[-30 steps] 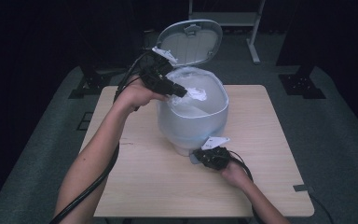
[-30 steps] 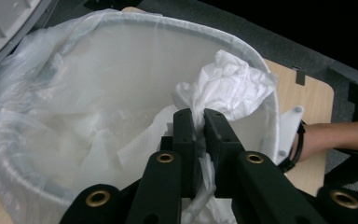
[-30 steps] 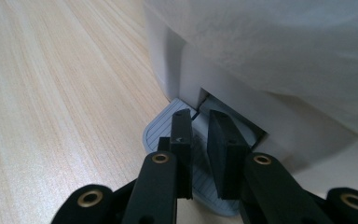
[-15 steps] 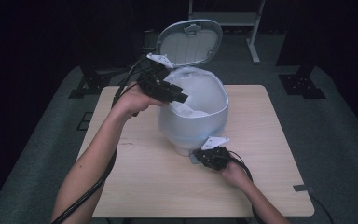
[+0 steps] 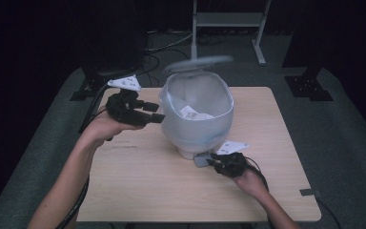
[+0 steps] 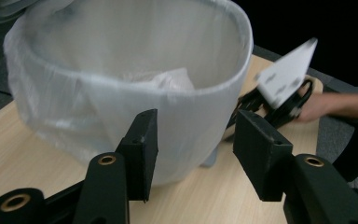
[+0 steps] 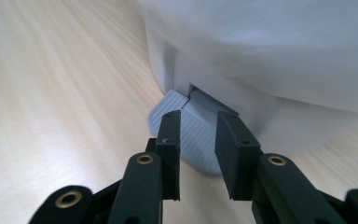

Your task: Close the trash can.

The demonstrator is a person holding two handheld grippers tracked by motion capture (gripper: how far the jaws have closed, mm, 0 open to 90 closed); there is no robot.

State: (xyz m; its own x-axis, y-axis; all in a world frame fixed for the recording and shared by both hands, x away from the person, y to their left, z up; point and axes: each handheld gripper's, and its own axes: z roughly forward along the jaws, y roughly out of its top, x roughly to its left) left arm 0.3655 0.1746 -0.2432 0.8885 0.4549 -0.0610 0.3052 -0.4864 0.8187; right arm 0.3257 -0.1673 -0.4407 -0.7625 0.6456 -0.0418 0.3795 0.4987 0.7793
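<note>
Bin (image 5: 198, 114) lid (image 5: 198, 63) blurred, maybe lowering | right tool (image 7: 196, 140) over pedal (image 7: 186, 128)

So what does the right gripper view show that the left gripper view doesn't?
Right gripper view: the ribbed grey pedal at the bin's foot, with the right gripper just above it, jaws slightly apart and nothing between them.

Left gripper view: the bin's open mouth with the bag over its rim, crumpled paper inside, and the left gripper, open and empty.

Both: the white bin and the wooden table.
</note>
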